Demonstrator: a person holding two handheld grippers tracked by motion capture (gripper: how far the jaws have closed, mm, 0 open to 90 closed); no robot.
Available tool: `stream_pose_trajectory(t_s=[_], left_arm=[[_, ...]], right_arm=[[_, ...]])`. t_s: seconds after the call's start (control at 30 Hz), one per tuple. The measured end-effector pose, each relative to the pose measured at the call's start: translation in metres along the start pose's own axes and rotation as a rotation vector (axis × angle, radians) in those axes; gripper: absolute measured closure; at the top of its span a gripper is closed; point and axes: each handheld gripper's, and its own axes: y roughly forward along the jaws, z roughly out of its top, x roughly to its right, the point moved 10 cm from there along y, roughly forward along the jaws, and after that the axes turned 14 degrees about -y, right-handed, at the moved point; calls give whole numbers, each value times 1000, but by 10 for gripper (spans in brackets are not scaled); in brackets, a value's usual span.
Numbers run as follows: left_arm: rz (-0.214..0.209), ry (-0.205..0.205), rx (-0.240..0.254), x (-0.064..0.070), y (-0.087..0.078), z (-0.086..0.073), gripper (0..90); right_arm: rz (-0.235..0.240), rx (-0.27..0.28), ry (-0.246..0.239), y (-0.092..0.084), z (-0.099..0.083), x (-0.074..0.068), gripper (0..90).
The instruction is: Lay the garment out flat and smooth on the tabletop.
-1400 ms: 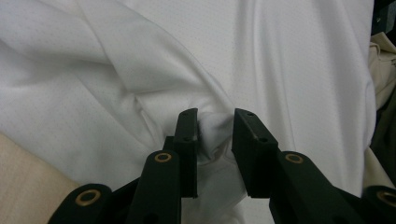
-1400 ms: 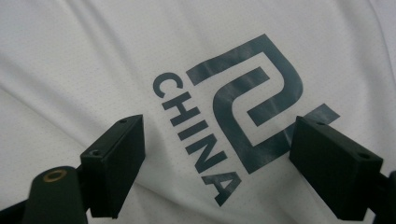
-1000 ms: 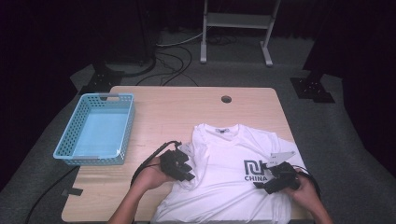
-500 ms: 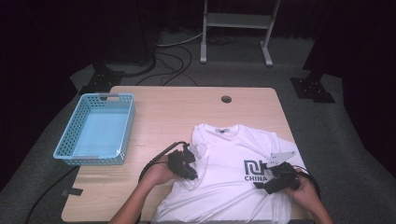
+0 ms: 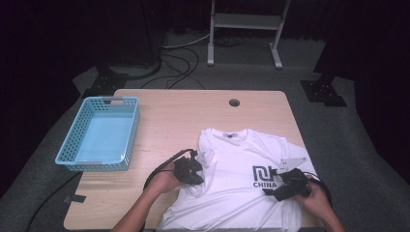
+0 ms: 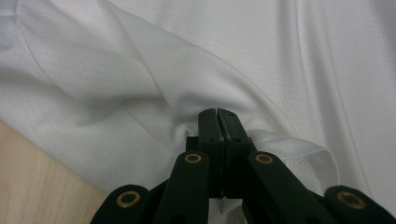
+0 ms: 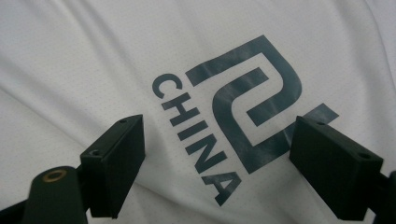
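The left claw [image 5: 194,166] has just been closing and now pinches a fold of the white T-shirt [image 5: 237,188] at its sleeve edge; the shirt lies flat on the tabletop [image 5: 164,111]. The right claw [image 5: 279,186] hovers apart over the printed logo [image 7: 243,116], so folding looks ready to begin

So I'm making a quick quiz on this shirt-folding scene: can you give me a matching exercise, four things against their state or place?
Things:
1. left gripper
2. right gripper
3. blue basket
4. white T-shirt

States or places:
A. lies spread on the table, printed side up
B. open, fingers apart over the CHINA print
C. sits at the table's left edge, nothing in it
D. shut, pinching a fold of cloth

Pairs: 1-D, 2-B, 3-C, 4-A
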Motion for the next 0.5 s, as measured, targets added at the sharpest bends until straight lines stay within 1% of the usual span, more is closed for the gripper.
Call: stream_pose_trajectory(t_s=[0.03, 0.07, 0.23, 0.33, 0.4, 0.5], left_arm=[[7, 5, -3, -1, -2, 0, 897], [13, 2, 5, -2, -4, 0, 897], [60, 6, 18, -10, -24, 0, 897], [105, 9, 3, -19, -36, -4, 898], [124, -3, -2, -26, -42, -8, 898], [172, -17, -22, -39, -54, -17, 898]], right_arm=[[0, -2, 0, 0, 0, 0, 176], [0, -3, -1, 0, 0, 0, 176], [-1, -8, 1, 0, 0, 0, 176], [0, -11, 0, 0, 0, 0, 176], [-1, -13, 2, 0, 0, 0, 176], [0, -16, 2, 0, 0, 0, 176]])
